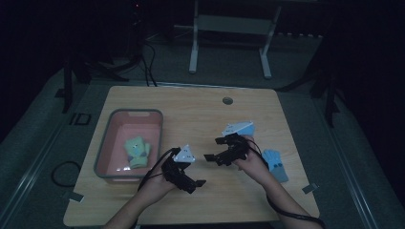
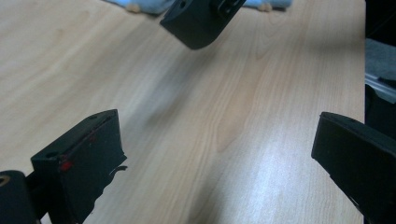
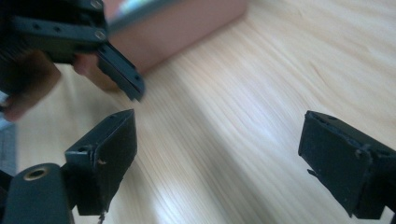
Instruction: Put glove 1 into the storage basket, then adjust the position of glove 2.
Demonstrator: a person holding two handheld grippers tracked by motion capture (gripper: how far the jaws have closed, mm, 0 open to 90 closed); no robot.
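Both tools, left tool and right tool, are held apart and empty over the counter; one green glove is binned, a blue glove is left.

Dim lab or test room: lone wooden table on grey carpet, cables trailing across the floor, white metal stand legs behind, black tripod legs at the sides.
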